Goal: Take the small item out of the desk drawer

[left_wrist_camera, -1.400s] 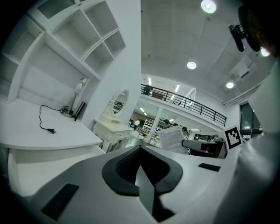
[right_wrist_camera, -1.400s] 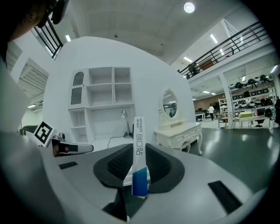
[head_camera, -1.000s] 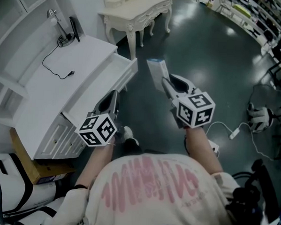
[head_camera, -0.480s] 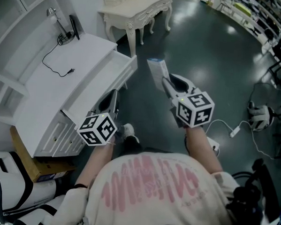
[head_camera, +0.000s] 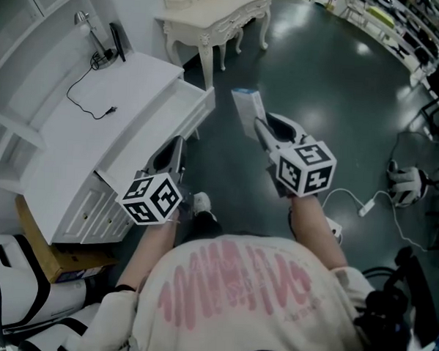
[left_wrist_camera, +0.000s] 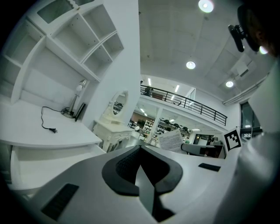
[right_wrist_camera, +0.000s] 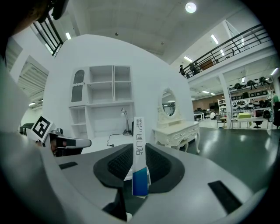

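Observation:
My right gripper (head_camera: 260,131) is shut on a small flat white-and-blue box (head_camera: 245,111), held upright over the dark floor, right of the desk. In the right gripper view the box (right_wrist_camera: 138,144) stands edge-on between the black pads (right_wrist_camera: 117,162). The white desk (head_camera: 97,121) is at the left, its drawer (head_camera: 168,122) pulled open; nothing shows inside from here. My left gripper (head_camera: 174,152) hovers just in front of the drawer, shut and empty, its jaws meeting at the tip (left_wrist_camera: 139,169). The left gripper view also catches the box (left_wrist_camera: 171,140).
A cream ornate dressing table (head_camera: 213,17) stands beyond the desk. On the desk top lie a black cable (head_camera: 88,98) and a lamp (head_camera: 86,30). A cardboard box (head_camera: 50,261) sits below the desk. A white cable and plug (head_camera: 364,208) trail on the floor at right.

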{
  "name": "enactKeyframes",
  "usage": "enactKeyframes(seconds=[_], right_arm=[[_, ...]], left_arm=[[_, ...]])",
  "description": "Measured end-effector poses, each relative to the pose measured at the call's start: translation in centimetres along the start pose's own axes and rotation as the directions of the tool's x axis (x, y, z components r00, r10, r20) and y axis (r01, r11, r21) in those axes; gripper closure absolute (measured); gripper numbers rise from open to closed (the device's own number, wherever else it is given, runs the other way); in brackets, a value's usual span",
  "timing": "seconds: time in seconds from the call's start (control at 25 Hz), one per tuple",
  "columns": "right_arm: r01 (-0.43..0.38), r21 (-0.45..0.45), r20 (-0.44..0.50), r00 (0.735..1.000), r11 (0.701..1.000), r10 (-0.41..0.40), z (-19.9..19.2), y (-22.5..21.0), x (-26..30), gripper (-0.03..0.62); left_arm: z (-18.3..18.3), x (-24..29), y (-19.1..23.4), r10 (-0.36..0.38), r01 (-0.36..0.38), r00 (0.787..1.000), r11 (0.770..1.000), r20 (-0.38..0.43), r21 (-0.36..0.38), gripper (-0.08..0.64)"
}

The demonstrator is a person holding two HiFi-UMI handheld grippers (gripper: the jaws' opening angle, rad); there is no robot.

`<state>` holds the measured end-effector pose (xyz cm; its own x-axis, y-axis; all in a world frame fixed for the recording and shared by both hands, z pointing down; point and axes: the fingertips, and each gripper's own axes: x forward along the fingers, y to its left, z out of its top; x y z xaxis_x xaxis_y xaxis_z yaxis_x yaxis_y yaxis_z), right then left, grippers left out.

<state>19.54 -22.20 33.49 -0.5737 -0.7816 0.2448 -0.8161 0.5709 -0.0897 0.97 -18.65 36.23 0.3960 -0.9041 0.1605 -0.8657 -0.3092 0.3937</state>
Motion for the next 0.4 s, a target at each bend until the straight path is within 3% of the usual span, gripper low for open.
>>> enactKeyframes(seconds=[0.4], right_arm=[[0.007,-0.001,-0.004,1.0,1.0,-0.007,-0.16,-0.51,0.2,0.494]], left_arm=[[0.09,0.55,-0.11,-0.009,0.009,1.0,1.0,0.003,0.003,0.532]])
